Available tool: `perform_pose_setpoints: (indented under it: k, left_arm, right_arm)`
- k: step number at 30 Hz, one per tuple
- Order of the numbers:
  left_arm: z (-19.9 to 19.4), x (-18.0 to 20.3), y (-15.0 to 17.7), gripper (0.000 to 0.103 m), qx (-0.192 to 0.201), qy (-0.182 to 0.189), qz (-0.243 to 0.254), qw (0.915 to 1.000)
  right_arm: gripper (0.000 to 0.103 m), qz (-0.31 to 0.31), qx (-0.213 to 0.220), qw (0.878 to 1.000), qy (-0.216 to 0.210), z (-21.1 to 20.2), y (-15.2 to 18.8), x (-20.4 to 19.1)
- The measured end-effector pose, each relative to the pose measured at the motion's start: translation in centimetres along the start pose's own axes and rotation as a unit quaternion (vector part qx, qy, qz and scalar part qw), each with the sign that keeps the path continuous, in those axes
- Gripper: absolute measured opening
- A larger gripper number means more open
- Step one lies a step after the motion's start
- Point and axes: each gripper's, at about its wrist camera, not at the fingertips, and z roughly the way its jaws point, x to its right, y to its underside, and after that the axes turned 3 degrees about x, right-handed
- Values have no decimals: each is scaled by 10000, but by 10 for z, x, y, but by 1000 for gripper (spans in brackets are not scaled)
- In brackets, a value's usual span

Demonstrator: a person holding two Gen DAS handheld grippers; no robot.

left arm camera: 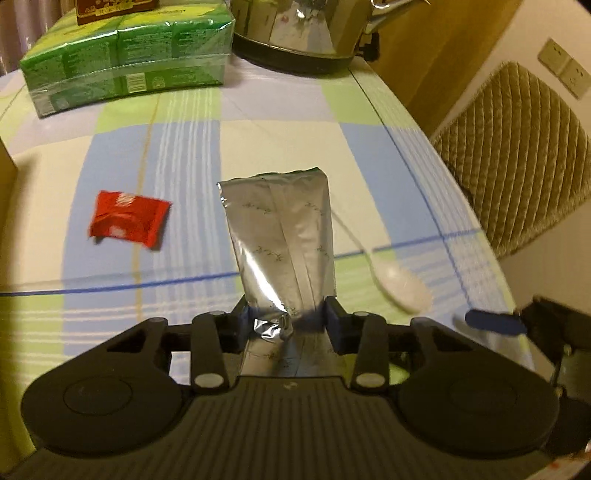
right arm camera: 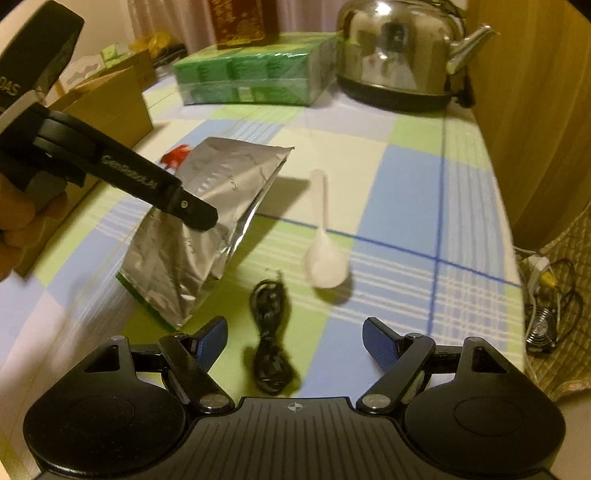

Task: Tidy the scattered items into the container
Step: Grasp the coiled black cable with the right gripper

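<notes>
My left gripper (left arm camera: 290,319) is shut on a silver foil pouch (left arm camera: 282,240) and holds it tilted above the checked tablecloth; the pouch also shows in the right wrist view (right arm camera: 207,221). A red sachet (left arm camera: 127,218) lies to its left, a white plastic spoon (left arm camera: 399,284) to its right. My right gripper (right arm camera: 293,341) is open, just above a coiled black cable (right arm camera: 271,332). The spoon (right arm camera: 325,258) lies beyond the cable. A cardboard box (right arm camera: 110,107) stands at the left.
A green wrapped multipack (left arm camera: 125,62) with a red-brown box on top and a steel kettle (left arm camera: 306,29) stand at the table's far end. A quilted chair (left arm camera: 517,162) is beyond the right edge. Cables and a small fan (right arm camera: 541,325) lie on the floor.
</notes>
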Motion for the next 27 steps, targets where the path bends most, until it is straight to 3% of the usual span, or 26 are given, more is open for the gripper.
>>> perform_pose_setpoints:
  k: [4,7,9,16,24,27]
  left_arm:
    - [-9,-2,7,38,56,-145,321,9994]
    - [-8,-1,8,58,78,-253,422,9988]
    - [-4,3,6,60,71,-260,483,9985]
    - [15,20,1,60,-178,-397,1053,9935]
    - [35,14,-27,60,-989,-222,1193,9877]
    - [42,15,-31,49,-1227,-142,1186,9852]
  right_arm:
    - [78,6,-3,10000,-73,5,3,-8]
    - [78,-13,4,10000,-74,9,3,-12]
    - [78,3,8,10000,-95,12,4,-12]
    - [77,97,-19,9999,-125,17,5,-5]
    - [73,94,9,9999,-144,18,2,-4]
    - [65,69,-14,9998,-164,20,0,-5]
